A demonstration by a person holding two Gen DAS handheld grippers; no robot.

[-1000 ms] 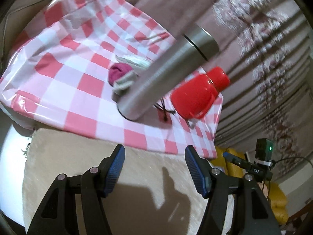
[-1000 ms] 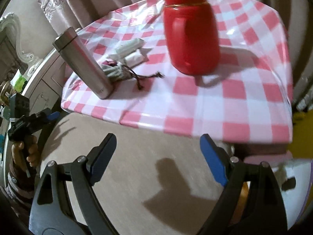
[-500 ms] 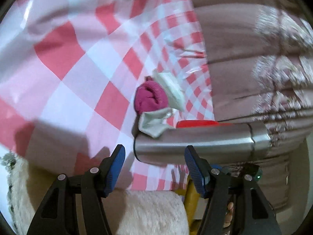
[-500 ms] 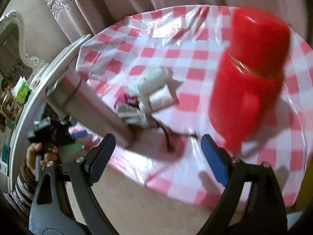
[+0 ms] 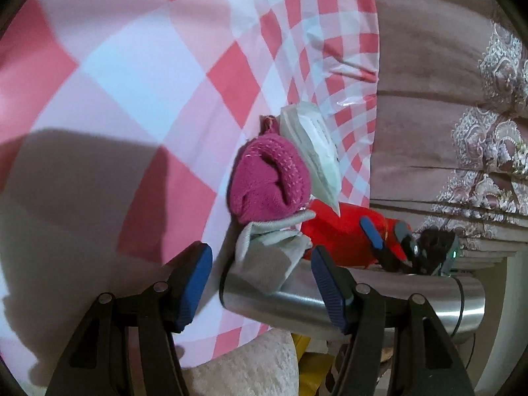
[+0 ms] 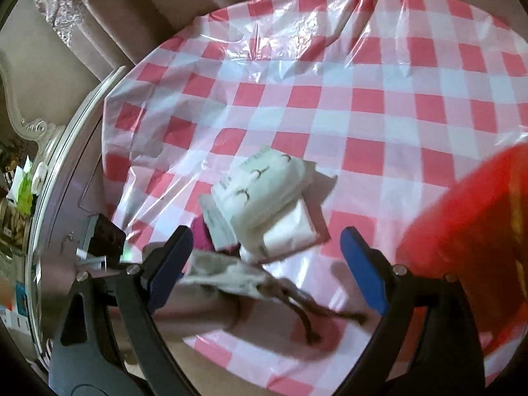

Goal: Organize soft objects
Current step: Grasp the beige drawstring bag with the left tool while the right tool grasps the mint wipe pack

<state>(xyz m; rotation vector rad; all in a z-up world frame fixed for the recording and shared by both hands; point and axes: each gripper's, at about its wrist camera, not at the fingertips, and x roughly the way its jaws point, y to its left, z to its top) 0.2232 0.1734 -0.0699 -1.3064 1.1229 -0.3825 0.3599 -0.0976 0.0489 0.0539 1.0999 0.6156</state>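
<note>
**Now both grippers hover over the soft pile**

On the red-and-white checked tablecloth (image 6: 330, 105), a magenta knit bundle (image 5: 269, 178), white packets (image 6: 264, 194) and a grey cloth pouch (image 5: 274, 247) lie bunched together near the table's near-left edge. A steel flask (image 5: 379, 300) stands just beside the pouch; a red flask (image 6: 468, 237) stands to the right, apart. The left gripper (image 5: 260, 285) has its jaws apart, nothing between the pads. The right gripper (image 6: 264, 264) has just been opening wider and grips nothing.

A steel flask (image 5: 379, 300) and a red jug (image 6: 468, 227) stand on the checked tablecloth (image 6: 363, 99), brown curtains (image 5: 429, 66) behind.
</note>
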